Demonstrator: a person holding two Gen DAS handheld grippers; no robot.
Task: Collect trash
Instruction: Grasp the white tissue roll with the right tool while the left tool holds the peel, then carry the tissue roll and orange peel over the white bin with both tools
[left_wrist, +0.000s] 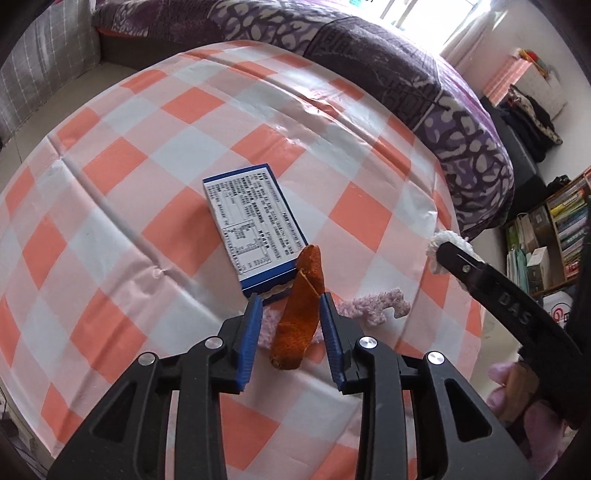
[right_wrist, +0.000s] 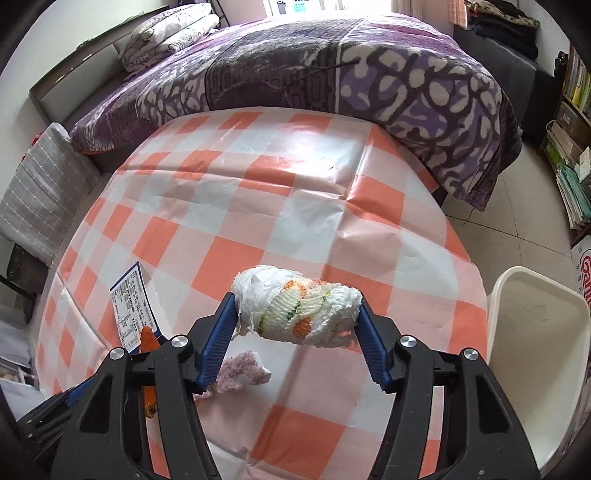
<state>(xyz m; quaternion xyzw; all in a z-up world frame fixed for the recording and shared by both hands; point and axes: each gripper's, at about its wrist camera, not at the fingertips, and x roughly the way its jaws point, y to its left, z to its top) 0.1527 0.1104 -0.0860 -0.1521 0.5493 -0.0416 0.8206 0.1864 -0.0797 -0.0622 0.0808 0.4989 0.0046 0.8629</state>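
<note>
Collecting is midway: the right hand-held gripper (right_wrist: 297, 314) pinches a crumpled white tissue wad with orange print (right_wrist: 297, 306) above the checked counter (right_wrist: 314, 206); next it needs carrying over the smooth white plastic bin (right_wrist: 535, 325). The left hand-held gripper (left_wrist: 291, 314), jaws spread, brackets a leathery orange peel strip (left_wrist: 299, 314) without squeezing it.

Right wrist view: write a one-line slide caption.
Right gripper clamps a crumpled white wad above the checked tablecloth, white bin alongside.

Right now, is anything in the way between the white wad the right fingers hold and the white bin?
Nothing visible. The right gripper holds the white paper wad above the checked tablecloth, and the white bin stands open beside the table, with only bare cloth between.
</note>
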